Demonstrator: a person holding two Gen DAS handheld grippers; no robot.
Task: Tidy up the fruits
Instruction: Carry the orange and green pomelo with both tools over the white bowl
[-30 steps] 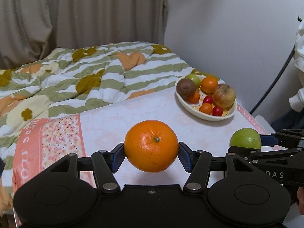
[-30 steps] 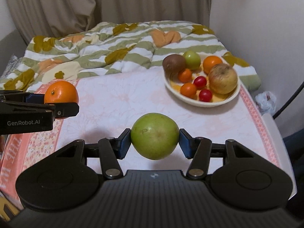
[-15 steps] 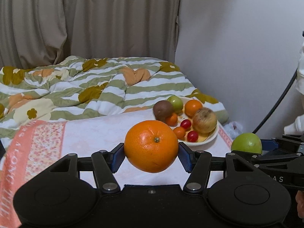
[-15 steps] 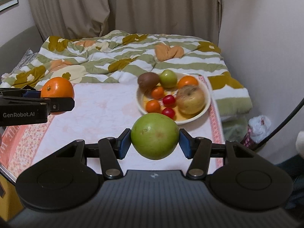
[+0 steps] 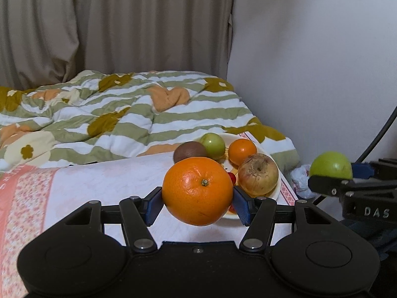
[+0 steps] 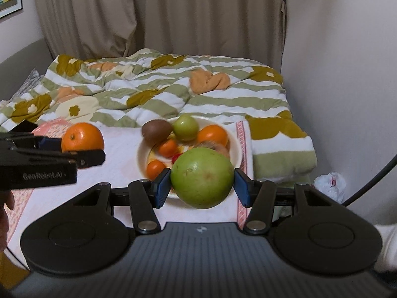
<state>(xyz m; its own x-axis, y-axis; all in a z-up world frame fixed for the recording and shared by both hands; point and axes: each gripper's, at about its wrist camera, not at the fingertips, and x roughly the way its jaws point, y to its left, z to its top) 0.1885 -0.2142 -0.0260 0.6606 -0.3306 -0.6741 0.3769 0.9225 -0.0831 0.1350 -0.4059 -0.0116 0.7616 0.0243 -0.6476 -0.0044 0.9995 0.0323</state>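
Note:
My left gripper (image 5: 197, 195) is shut on a large orange (image 5: 197, 190) and holds it in the air above the table, in front of the fruit plate (image 5: 278, 188). My right gripper (image 6: 202, 182) is shut on a big green apple (image 6: 202, 177), also in the air, in front of the plate (image 6: 238, 146). The white plate holds a kiwi (image 6: 156, 130), a small green apple (image 6: 185, 127), small oranges, a brownish apple (image 5: 258, 175) and red cherry tomatoes. The orange (image 6: 82, 137) also shows at the left of the right wrist view, the green apple (image 5: 331, 165) at the right of the left wrist view.
The table has a white and pink floral cloth (image 6: 121, 149). Behind it lies a bed with a striped green and white quilt (image 6: 158, 92), then beige curtains. A white wall is at the right, with a black cable (image 5: 379, 134) and a white plastic bag (image 6: 330, 185) on the floor.
Both grippers have drawn back and tilted up with their fruit still held. The plate now sits lower and straight ahead, partly hidden behind each held fruit.

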